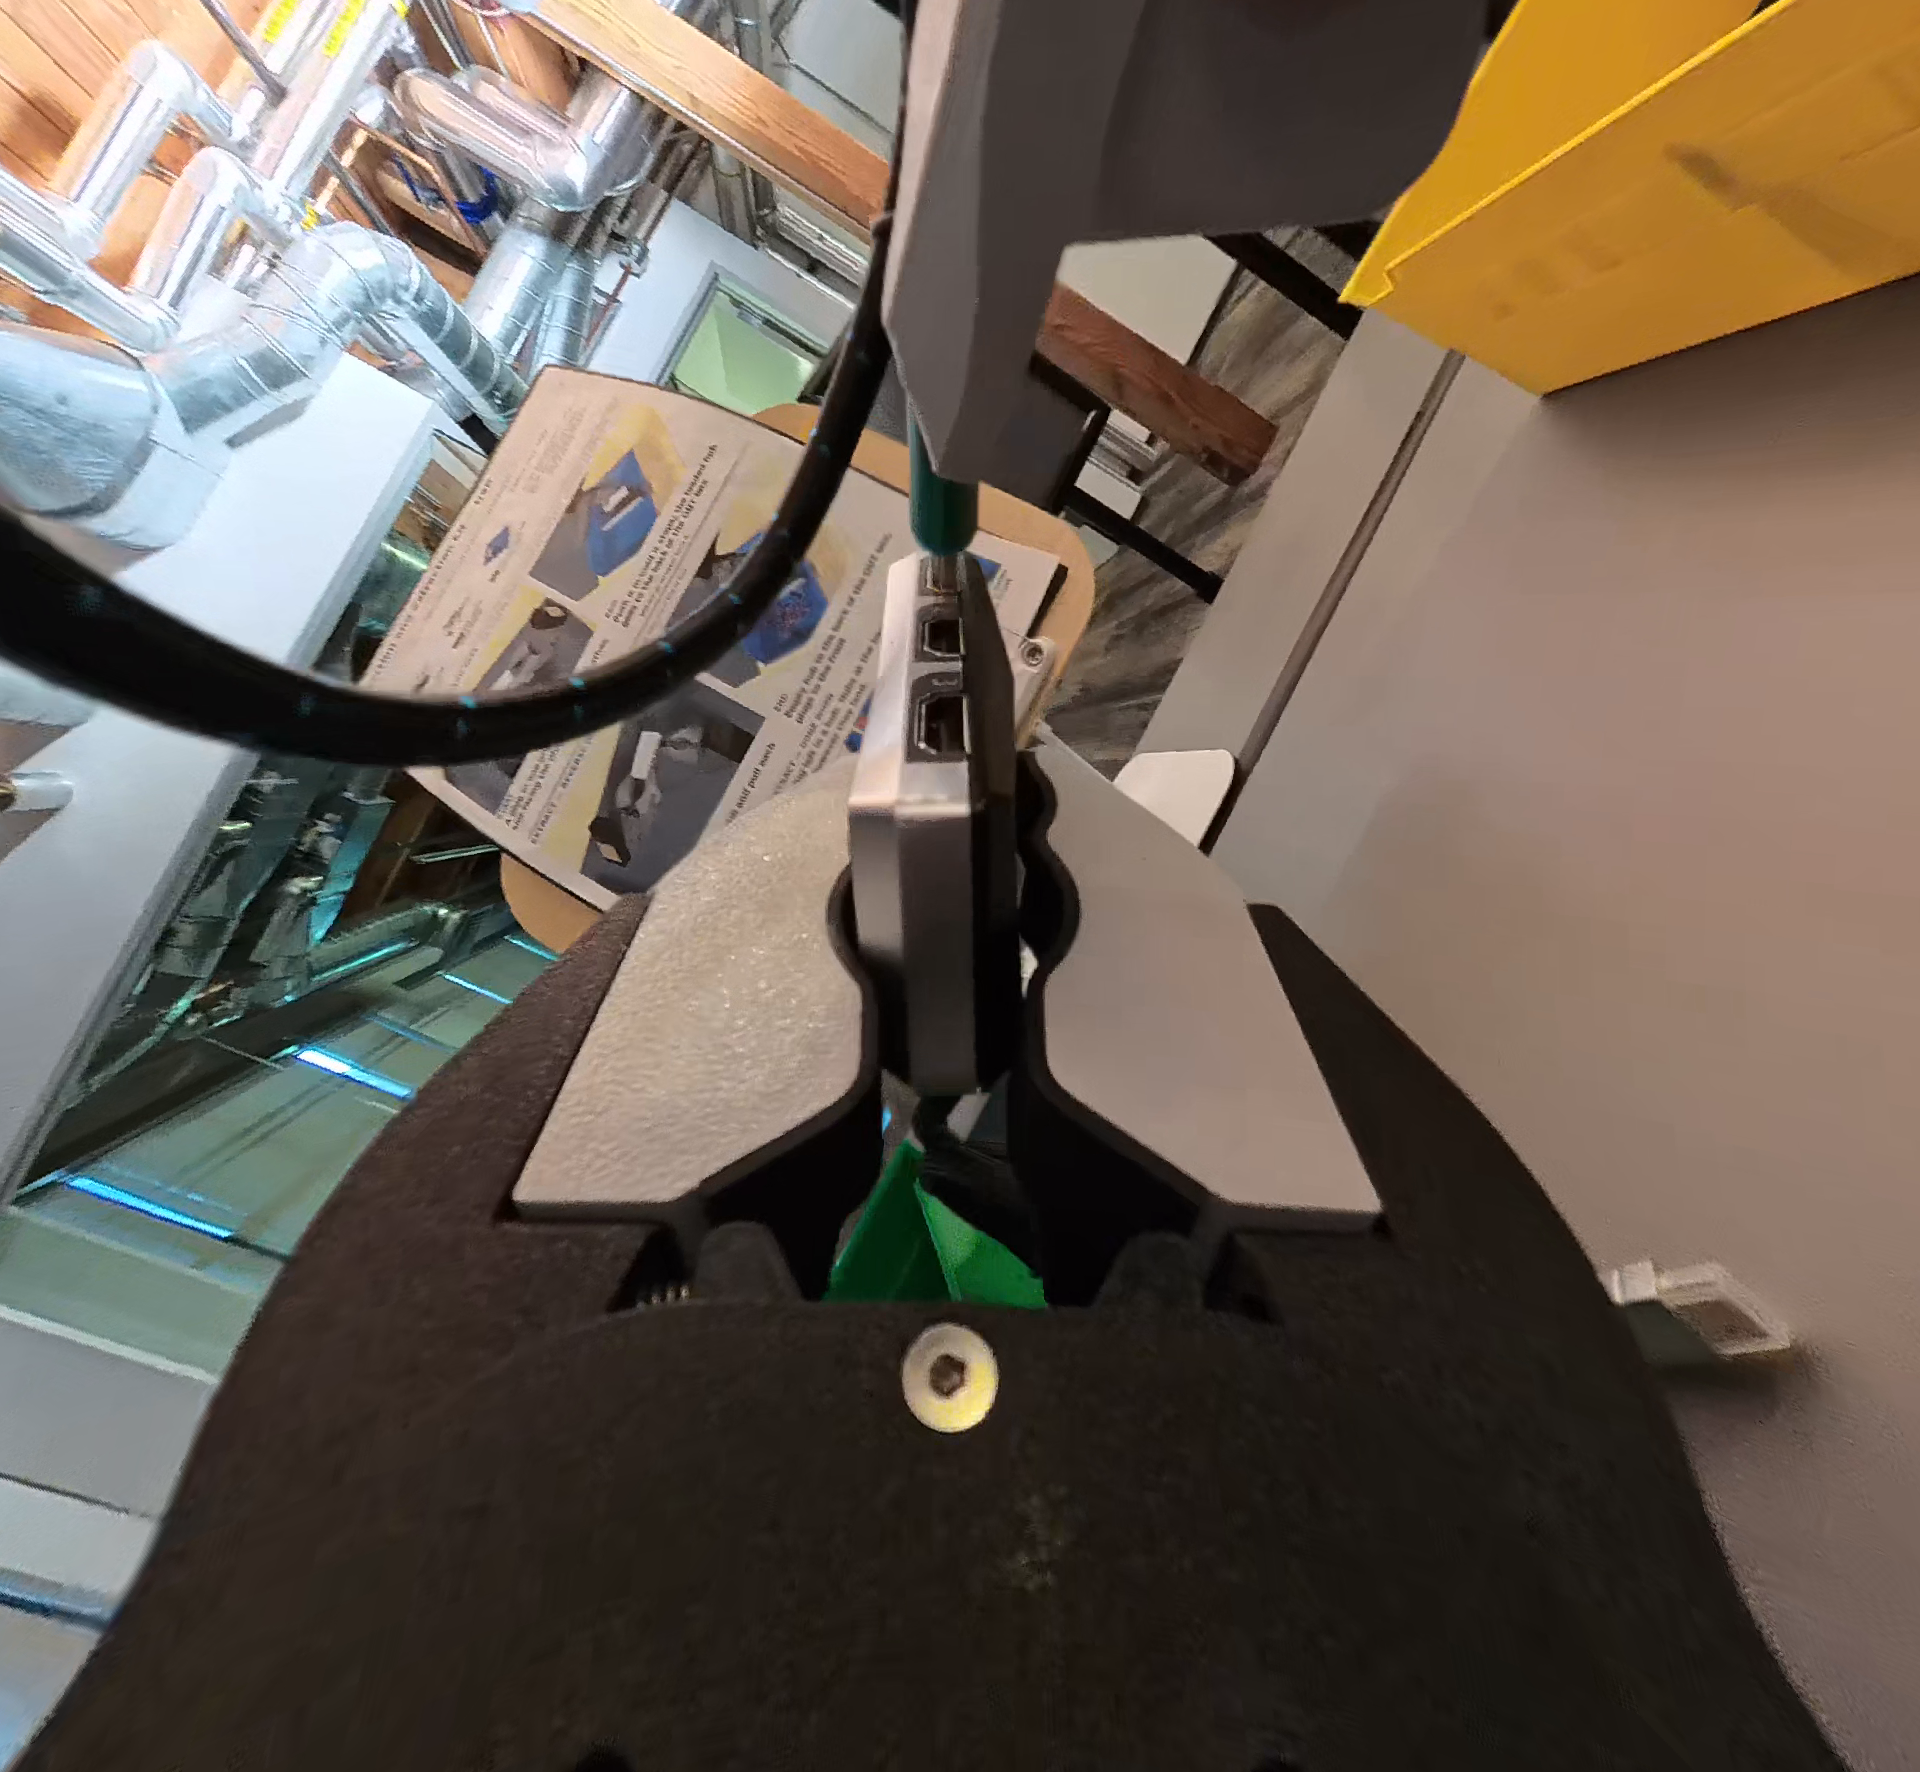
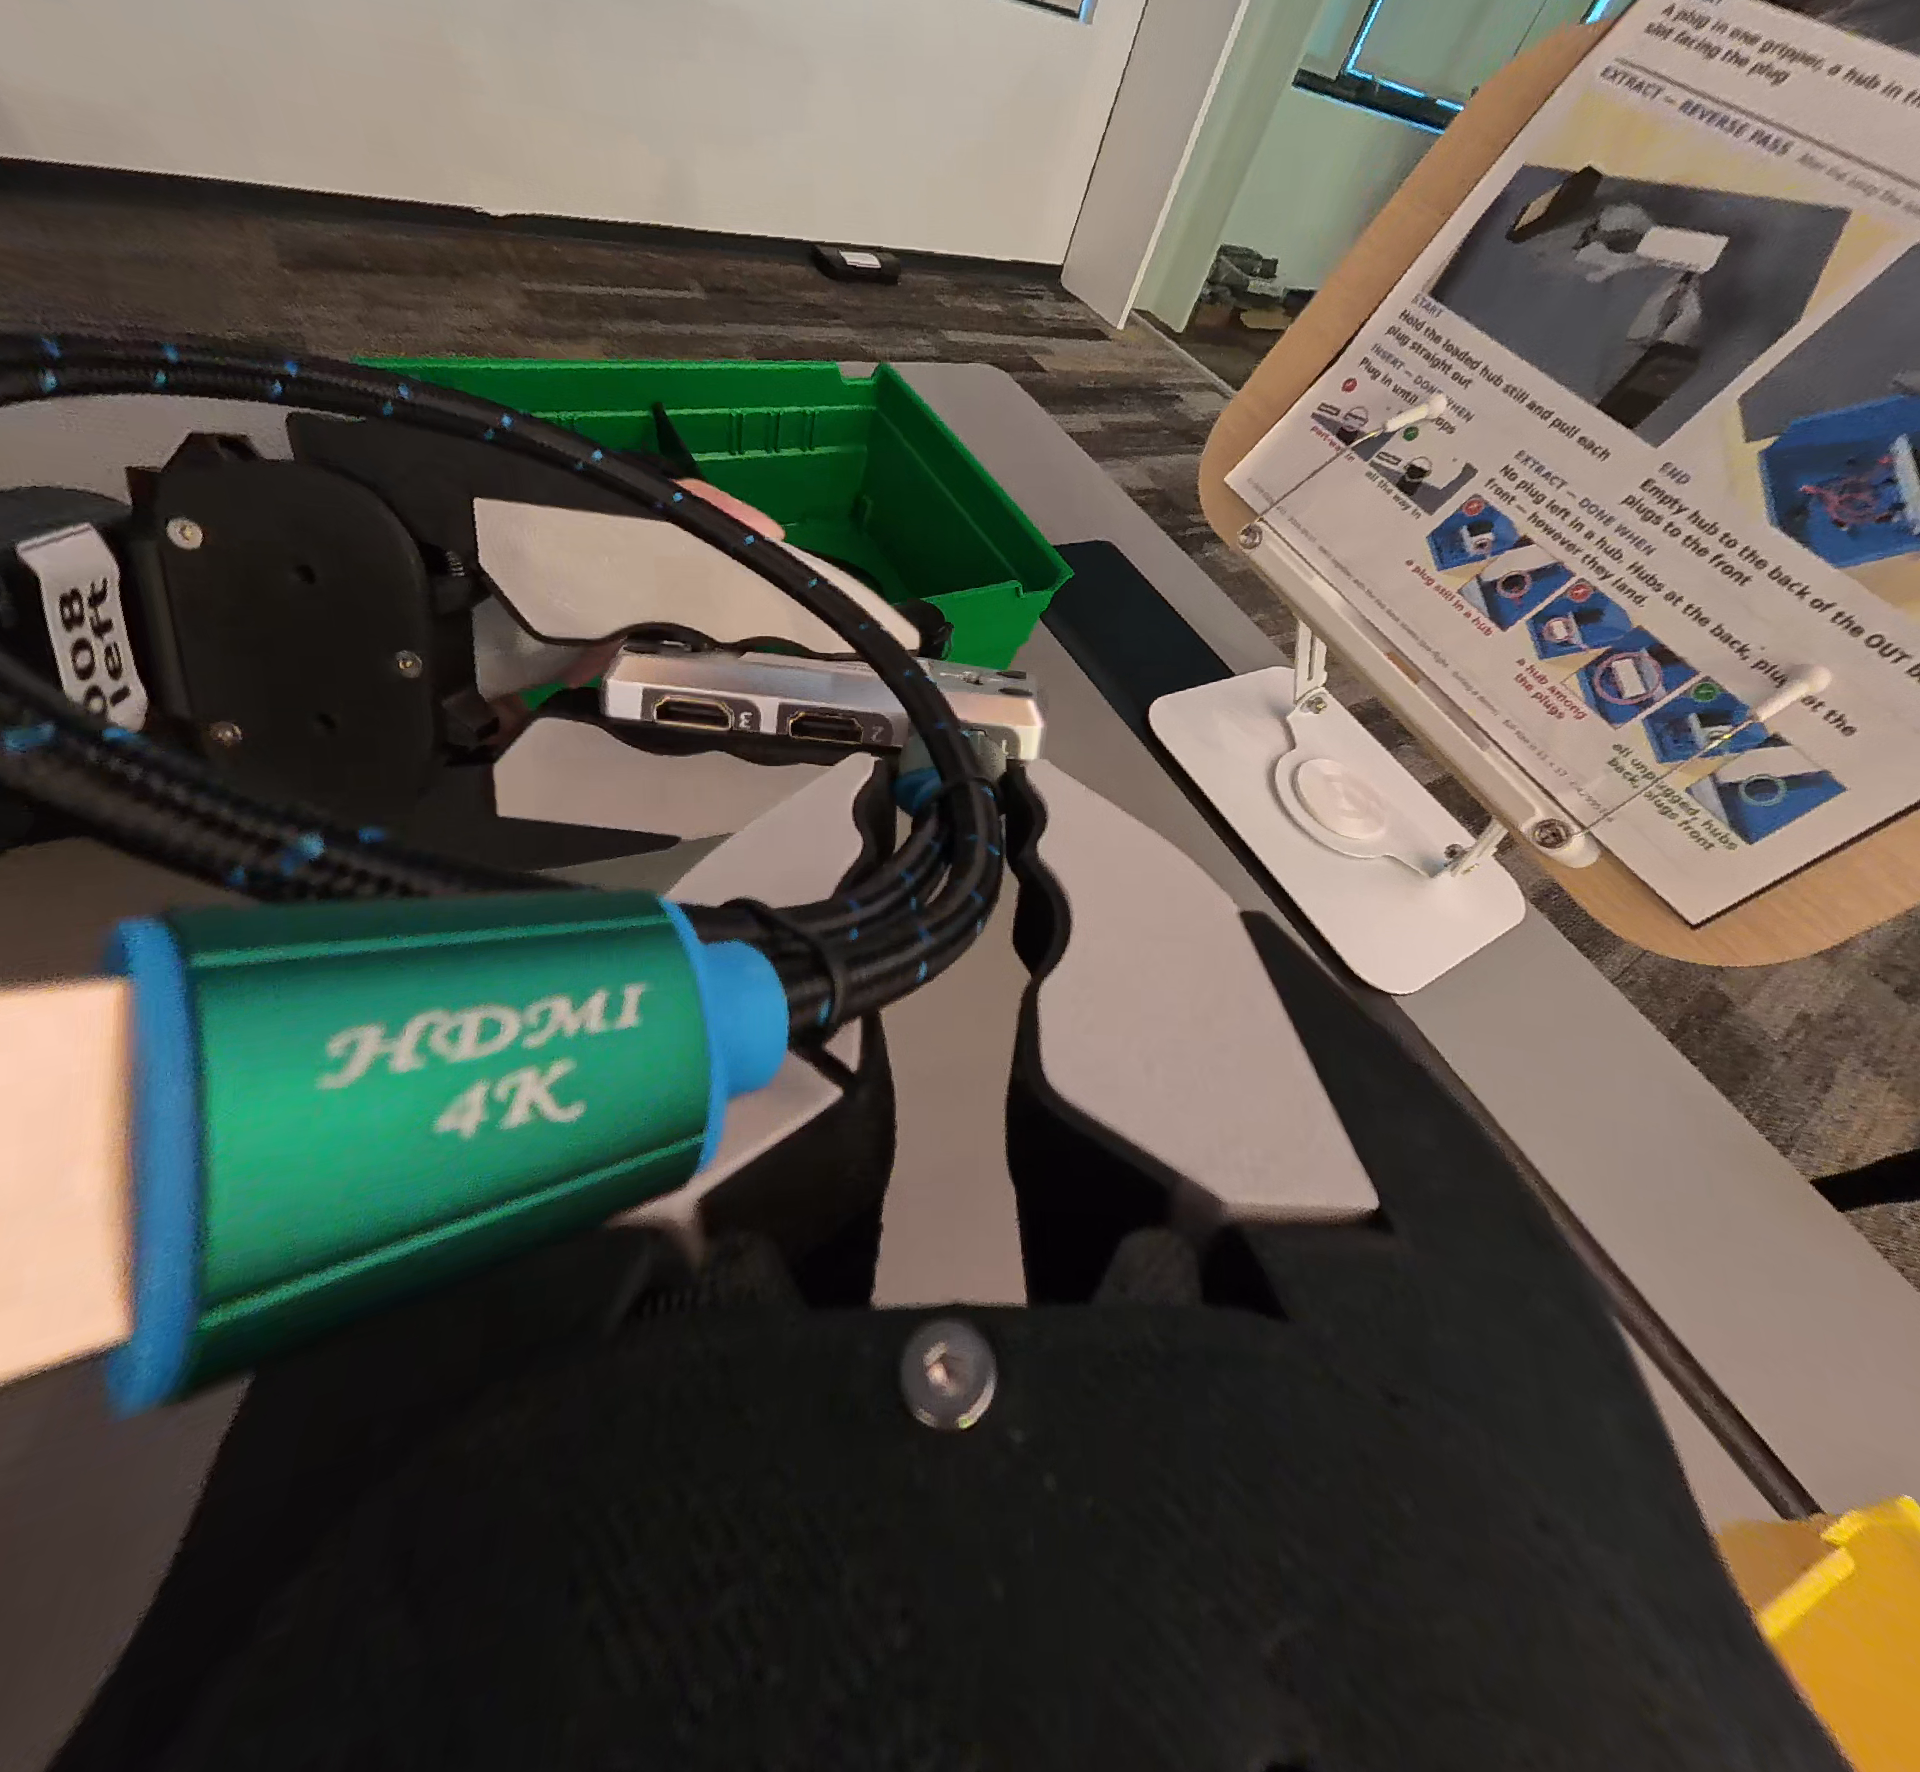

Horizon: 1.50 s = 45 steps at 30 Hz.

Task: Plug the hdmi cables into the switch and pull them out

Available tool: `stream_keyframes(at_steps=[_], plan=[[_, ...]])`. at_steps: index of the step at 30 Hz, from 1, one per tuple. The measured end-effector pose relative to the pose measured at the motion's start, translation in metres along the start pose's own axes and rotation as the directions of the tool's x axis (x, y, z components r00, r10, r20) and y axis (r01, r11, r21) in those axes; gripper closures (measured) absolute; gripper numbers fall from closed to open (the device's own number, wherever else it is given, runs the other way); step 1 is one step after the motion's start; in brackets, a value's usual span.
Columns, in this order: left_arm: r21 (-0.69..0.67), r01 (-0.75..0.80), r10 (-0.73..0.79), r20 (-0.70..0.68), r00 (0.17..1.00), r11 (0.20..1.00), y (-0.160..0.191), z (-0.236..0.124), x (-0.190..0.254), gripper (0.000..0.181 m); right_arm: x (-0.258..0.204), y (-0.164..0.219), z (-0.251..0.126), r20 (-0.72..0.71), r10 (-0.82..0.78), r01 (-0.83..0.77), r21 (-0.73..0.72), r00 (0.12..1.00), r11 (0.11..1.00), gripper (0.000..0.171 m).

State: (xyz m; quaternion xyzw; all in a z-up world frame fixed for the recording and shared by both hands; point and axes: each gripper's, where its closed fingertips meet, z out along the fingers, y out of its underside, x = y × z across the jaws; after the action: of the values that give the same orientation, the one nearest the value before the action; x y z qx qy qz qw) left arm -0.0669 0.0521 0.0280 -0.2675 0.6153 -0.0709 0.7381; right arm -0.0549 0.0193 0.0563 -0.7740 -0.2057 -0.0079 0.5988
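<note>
While the left gripper [image 1: 940, 901] clamped the slim silver switch [image 1: 930, 849] edge-on between its grey pads, the right gripper [image 2: 951, 849] was closed on a green metal plug [image 1: 940, 501] seated at the switch's far port. The braided black cable [image 2: 644, 486] looped across, partly masking the switch; its free green plug [image 2: 436, 1120] hung blurred close to the right wrist camera. A green bin [image 2: 831, 475], a yellow bin [image 1: 1683, 133] and an instruction board [image 2: 1621, 434] stood around the grey table [image 1: 1621, 787].

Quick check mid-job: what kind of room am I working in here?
Probably an office-style lab or workshop set up for data collection: a grey worktable with green plastic parts bin, a printed instruction sheet on a white stand, carpet-tile floor, and exposed silver ceiling ducts.
</note>
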Motion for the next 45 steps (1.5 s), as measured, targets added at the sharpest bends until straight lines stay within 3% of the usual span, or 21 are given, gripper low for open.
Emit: stream_keyframes(at_steps=[8, 12, 16, 20, 27, 39, 45], plan=[[-0.014, 0.013, -0.013, -0.006, 1.0, 1.0, 0.001, 0.0, -0.002, 0.155, -0.004, 0.0, 0.001, -0.01, -0.023, 0.022, -0.012, 1.0, 1.0, 0.152], [0.08, -0.005, 0.006, -0.017, 1.0, 0.997, -0.016, -0.009, -0.002, 0.158, -0.008, -0.003, -0.001, 0.048, 0.025, -0.025, 0.0, 0.999, 1.0, 0.151], [0.025, 0.056, -0.054, -0.069, 0.996, 0.998, -0.017, -0.006, -0.001, 0.158, -0.004, -0.005, -0.004, 0.031, 0.019, -0.019, 0.012, 0.999, 1.0, 0.152], [-0.027, 0.047, -0.048, -0.035, 0.998, 0.999, -0.013, -0.003, -0.004, 0.157, -0.003, -0.009, -0.006, -0.011, 0.003, -0.003, 0.024, 1.0, 1.0, 0.152], [0.035, 0.035, -0.036, 0.014, 0.999, 0.999, -0.021, -0.007, -0.009, 0.152, -0.01, -0.015, -0.006, -0.041, -0.039, 0.04, 0.028, 0.998, 0.999, 0.152], [0.143, 0.067, -0.053, -0.1, 0.994, 0.988, -0.036, -0.018, -0.006, 0.154, -0.02, -0.023, -0.013, -0.015, -0.053, 0.054, 0.05, 0.998, 0.997, 0.152], [0.163, -0.007, 0.015, -0.048, 0.999, 0.987, -0.045, -0.022, -0.009, 0.156, -0.02, -0.021, -0.012, 0.065, 0.045, -0.048, 0.051, 0.997, 0.998, 0.152]])
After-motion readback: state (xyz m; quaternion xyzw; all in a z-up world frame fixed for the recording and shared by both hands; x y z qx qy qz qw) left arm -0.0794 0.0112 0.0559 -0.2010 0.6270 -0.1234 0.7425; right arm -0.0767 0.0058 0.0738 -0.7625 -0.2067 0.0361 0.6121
